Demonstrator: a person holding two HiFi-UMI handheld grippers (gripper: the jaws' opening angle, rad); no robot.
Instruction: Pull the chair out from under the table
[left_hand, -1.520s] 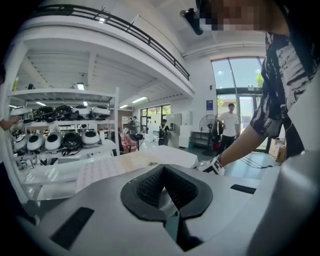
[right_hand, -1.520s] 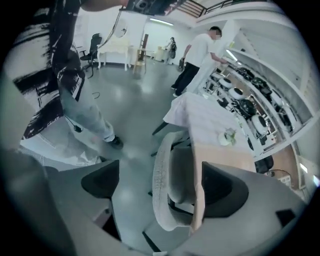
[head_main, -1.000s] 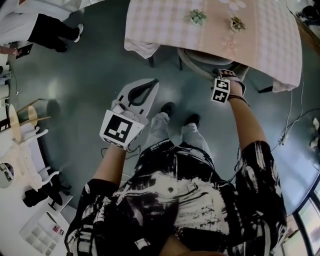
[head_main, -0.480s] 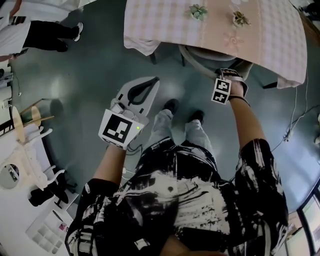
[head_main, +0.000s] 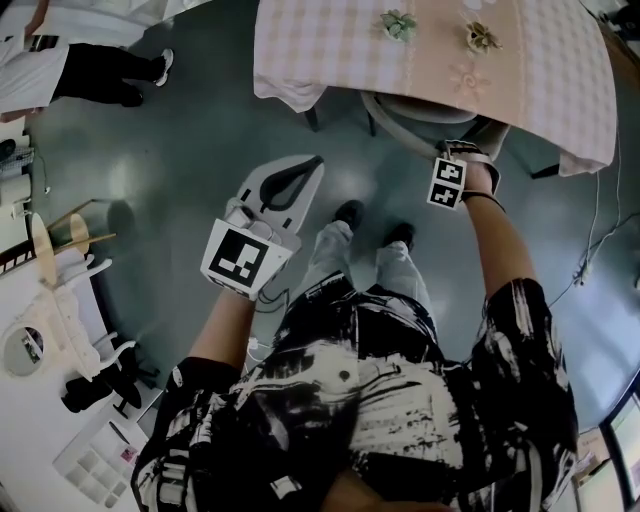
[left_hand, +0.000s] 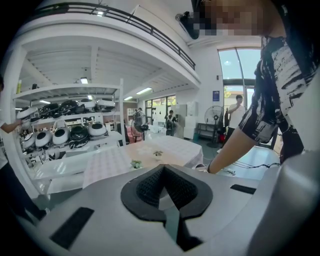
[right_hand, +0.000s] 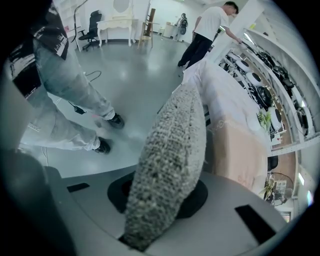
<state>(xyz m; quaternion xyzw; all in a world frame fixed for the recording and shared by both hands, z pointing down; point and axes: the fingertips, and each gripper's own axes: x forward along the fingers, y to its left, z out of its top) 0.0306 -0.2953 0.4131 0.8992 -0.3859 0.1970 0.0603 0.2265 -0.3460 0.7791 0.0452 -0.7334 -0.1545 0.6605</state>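
The chair (head_main: 415, 112) stands tucked under the table (head_main: 330, 50) with the pink checked cloth; only its curved grey backrest shows. My right gripper (head_main: 463, 152) points down onto that backrest at its right end. In the right gripper view the nubbly grey backrest (right_hand: 172, 145) fills the gap of the right gripper (right_hand: 162, 192); the jaws have just been closing and now press on it. My left gripper (head_main: 313, 161) hangs over bare floor left of my legs, away from the chair, shut with nothing in it; the left gripper (left_hand: 163, 167) looks toward the table (left_hand: 150, 155).
Two small plants (head_main: 397, 24) (head_main: 477, 40) sit on the cloth. My shoes (head_main: 350, 213) stand just before the chair. A person (head_main: 95, 55) stands at the upper left. White benches with tools (head_main: 50, 330) line the left. Cables (head_main: 590, 250) trail over the floor at right.
Both grippers stay about where they were, the right one at the chair's backrest. The view has shifted slightly and the chair has not moved.
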